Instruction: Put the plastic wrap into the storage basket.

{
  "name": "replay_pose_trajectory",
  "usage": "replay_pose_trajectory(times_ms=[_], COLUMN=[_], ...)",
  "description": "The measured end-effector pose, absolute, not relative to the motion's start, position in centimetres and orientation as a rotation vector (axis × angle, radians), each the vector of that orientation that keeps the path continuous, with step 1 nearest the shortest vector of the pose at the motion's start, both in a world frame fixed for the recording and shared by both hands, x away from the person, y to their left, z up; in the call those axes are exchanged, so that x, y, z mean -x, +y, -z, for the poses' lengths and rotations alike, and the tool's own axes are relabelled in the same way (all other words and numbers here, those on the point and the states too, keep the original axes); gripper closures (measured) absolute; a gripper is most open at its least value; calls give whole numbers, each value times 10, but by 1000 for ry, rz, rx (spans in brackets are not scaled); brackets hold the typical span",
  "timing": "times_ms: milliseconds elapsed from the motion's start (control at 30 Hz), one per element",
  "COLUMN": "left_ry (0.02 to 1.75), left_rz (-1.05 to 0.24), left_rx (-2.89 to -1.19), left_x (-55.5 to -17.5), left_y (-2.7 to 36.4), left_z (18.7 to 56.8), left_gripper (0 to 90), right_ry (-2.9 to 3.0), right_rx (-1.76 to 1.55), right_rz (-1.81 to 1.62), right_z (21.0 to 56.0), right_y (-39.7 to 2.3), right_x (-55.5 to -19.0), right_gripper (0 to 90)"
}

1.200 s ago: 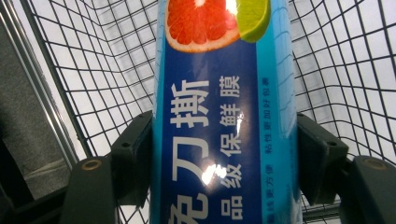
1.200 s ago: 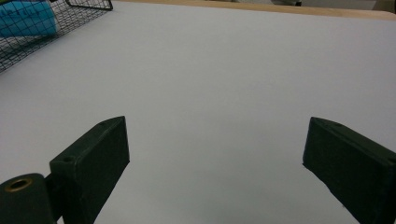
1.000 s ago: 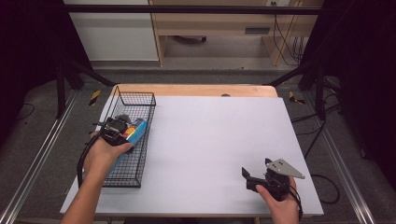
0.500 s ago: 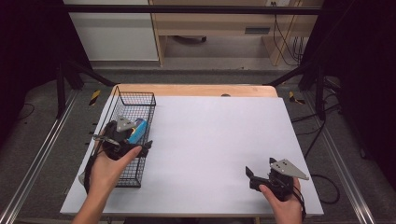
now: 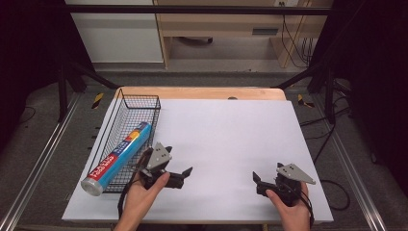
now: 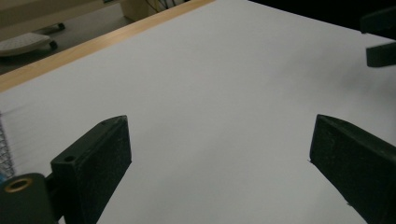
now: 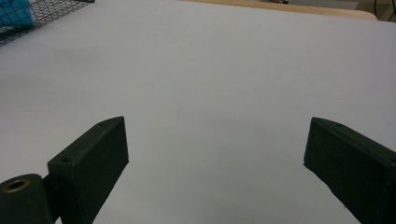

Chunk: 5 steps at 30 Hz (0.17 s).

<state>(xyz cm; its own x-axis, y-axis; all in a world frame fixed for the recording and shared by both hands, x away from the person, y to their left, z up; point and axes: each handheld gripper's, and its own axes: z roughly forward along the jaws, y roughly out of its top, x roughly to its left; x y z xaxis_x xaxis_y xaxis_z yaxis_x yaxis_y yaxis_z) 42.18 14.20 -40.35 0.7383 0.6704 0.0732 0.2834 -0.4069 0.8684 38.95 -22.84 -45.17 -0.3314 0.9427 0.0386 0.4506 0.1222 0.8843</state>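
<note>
A long blue roll (image 5: pixel 120 156) with red and white print and a silver end lies slantwise in the black wire basket (image 5: pixel 140 98), its near end over the basket's front rim. My left gripper (image 5: pixel 182 171) is on the white table just right of the basket, pointing right. Its jaws have just been opening and stand open with nothing between them; the left gripper view has the left gripper (image 6: pixel 219 123) over bare table. My right gripper (image 5: pixel 257 183) rests open near the front right edge, pointing left. In its own view the right gripper (image 7: pixel 217 123) is over bare table too.
The white table top (image 5: pixel 231 134) stretches between the two grippers, with a wooden strip (image 5: pixel 202 93) at its far edge. The basket's mesh (image 7: pixel 46 9) and a bit of the blue roll (image 7: pixel 16 11) sit at the top left of the right gripper view.
The left gripper let go of the blue roll over the basket, opened, and moved near and right onto the table. The roll now lies in the basket. The right gripper stayed put.
</note>
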Motion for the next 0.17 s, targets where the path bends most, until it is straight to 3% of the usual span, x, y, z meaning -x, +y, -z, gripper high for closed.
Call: replay_pose_trajectory(times_ms=[67,167], left_ry=[672,667], left_rz=[-543,-534], left_rx=[-2065,-2035], left_x=[-419,-415], left_y=[136,135], left_z=[411,421], left_gripper=[54,52], right_ry=[1851,1849], right_rx=[-1350,-1350], right_rz=[-1141,-1131], right_z=[452,452], right_y=[-228,-227], right_x=[-390,-391], right_gripper=[66,66])
